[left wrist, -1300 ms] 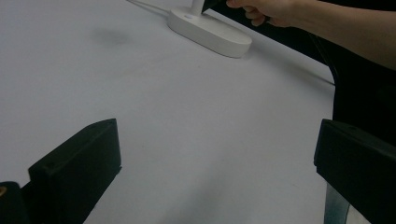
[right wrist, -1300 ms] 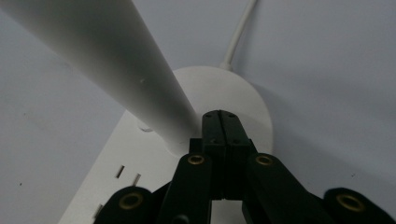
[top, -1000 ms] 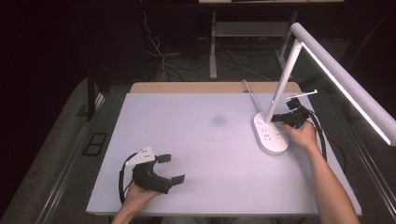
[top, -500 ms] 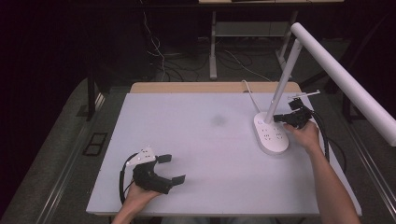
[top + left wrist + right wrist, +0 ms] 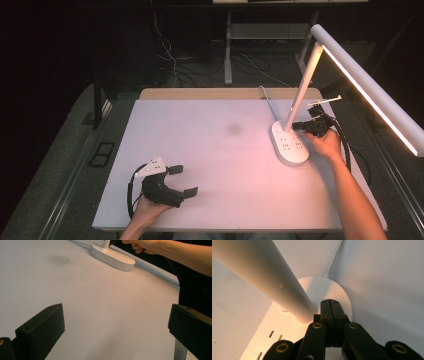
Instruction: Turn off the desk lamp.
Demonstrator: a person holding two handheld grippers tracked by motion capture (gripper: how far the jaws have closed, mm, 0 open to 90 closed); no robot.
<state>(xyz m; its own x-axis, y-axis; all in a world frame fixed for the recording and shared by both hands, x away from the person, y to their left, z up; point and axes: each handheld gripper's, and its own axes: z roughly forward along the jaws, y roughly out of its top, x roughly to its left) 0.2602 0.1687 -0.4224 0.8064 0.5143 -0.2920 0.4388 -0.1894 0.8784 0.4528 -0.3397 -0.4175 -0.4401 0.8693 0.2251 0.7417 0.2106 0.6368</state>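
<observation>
Jaws of right gripper [image 5: 331, 305] pressed flat together, nothing between, tips at foot of lamp [image 5: 290, 142] stem, over the base, far right of table [image 5: 200, 150]. Right forearm stretched forward from bottom edge. Left gripper [image 5: 181, 181] jaws spread wide, empty, resting near front left, well apart from lamp.

Both forearms are bare, no sleeves. The left tool [image 5: 181, 181] is black with blocky jaws, a grey three-cornered plate and a black cable; the right tool [image 5: 331, 307] shows brass-coloured rivets
</observation>
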